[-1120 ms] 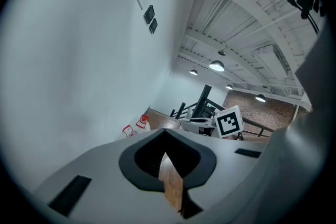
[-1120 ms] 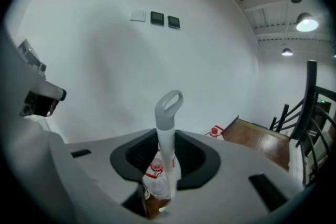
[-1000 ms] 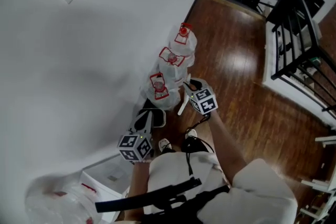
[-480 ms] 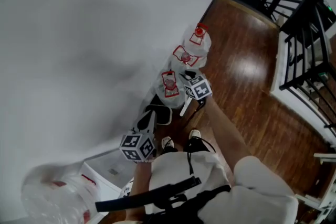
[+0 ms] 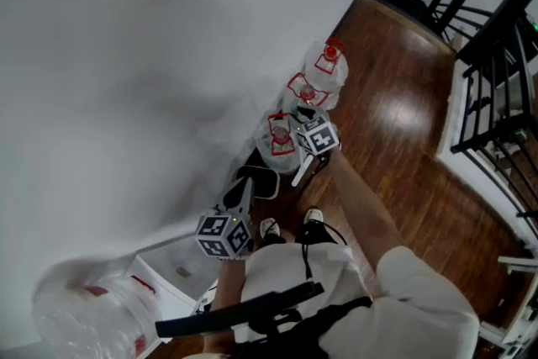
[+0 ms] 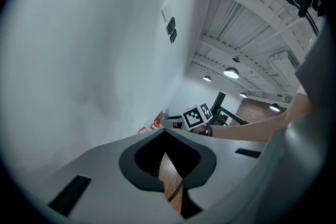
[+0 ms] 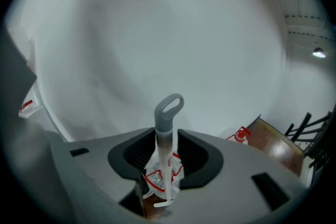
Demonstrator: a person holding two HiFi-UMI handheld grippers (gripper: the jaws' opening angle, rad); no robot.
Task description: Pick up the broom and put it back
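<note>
In the right gripper view the broom's white handle, topped by a grey loop, stands upright between my right gripper's jaws. Those jaws are opening and leave gaps beside the handle. From the head view, the right gripper hangs over the nearest water bottle by the white wall, and a short stretch of the white handle shows below its marker cube. My left gripper is lower left, above a black dustpan-like thing. Its tips meet with nothing between them.
Three big clear water bottles with red labels line the wall. A white box and a plastic bag lie at lower left. Black railing and a dark chair stand on the wood floor to the right.
My right gripper has carried the broom handle closer to the wall and the bottles. The left gripper has drifted only a little.
</note>
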